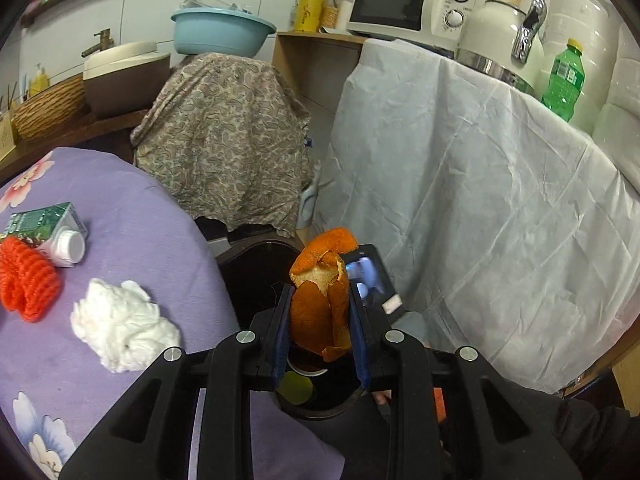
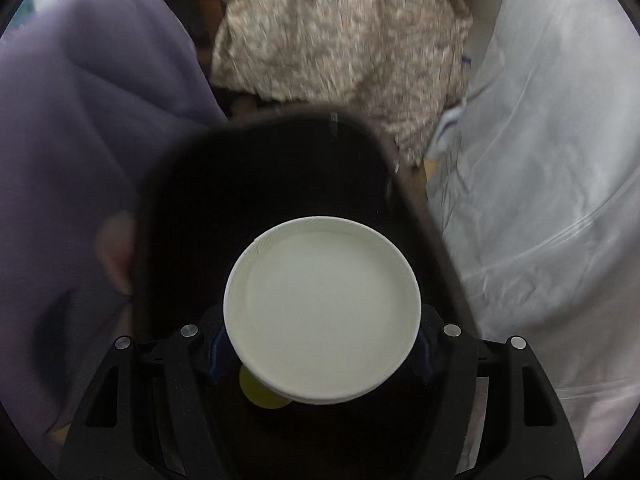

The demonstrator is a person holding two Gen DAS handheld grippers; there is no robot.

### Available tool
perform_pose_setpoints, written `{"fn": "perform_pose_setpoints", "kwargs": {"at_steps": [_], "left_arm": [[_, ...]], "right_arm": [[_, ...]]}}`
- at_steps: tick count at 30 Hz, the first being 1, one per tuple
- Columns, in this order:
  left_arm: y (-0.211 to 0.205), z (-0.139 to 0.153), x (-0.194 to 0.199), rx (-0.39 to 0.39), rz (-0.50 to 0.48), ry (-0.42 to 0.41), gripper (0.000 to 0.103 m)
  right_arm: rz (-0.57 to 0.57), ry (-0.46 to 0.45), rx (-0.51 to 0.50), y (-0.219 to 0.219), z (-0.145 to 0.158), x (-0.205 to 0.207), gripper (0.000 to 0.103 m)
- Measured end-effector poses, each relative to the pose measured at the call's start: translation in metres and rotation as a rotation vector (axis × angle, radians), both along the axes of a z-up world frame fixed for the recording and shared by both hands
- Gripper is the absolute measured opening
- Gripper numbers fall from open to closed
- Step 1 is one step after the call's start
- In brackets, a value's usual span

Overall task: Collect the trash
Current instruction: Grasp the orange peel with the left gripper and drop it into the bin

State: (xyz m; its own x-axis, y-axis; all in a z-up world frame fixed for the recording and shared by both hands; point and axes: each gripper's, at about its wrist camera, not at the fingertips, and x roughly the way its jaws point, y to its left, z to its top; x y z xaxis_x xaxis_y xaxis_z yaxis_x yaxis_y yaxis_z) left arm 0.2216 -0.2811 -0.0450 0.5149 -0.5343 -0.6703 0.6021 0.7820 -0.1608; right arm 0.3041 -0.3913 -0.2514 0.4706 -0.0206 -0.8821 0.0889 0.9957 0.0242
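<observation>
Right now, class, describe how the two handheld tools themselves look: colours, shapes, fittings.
The left tool has matte black angular arms with triangular cut-outs, round silver pivot bolts and blue finger pads. The right tool has the same black frame and silver bolts, with blue showing at its fingers. No cables or markings show.

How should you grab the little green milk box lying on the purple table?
The green carton lies tipped on its side, white cap pointing toward the camera. Best to come straight down from above and pinch its two long flat sides across the middle. The flat walls give a steady hold; the round cap would probably slip. The red net touching its near end leaves less room there.
</observation>
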Motion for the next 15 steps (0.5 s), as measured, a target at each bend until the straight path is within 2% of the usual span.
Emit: {"fn": "perform_pose_setpoints", "kwargs": {"at_steps": [4, 8, 9, 11, 15], "left_arm": [[-0.001, -0.008, 0.001, 0.005, 0.006, 0.017, 0.026], [0.000, -0.014, 0.007, 0.001, 0.021, 0.038, 0.026], [0.000, -0.014, 0.008, 0.001, 0.023, 0.041, 0.026], [-0.002, -0.016, 0.009, 0.006, 0.024, 0.044, 0.026], [-0.005, -0.021, 0.011, 0.011, 0.023, 0.060, 0.026]], "right_arm": [[0.007, 0.050, -0.051, 0.005, -0.019, 0.012, 0.069], [0.000, 0.074, -0.048, 0.005, -0.029, 0.016, 0.069], [-0.009, 0.072, -0.049, 0.005, -0.029, 0.016, 0.070], [-0.026, 0.071, -0.048, 0.006, -0.026, 0.015, 0.081], [-0.019, 0.037, -0.053, 0.006, -0.018, 0.005, 0.082]]}}
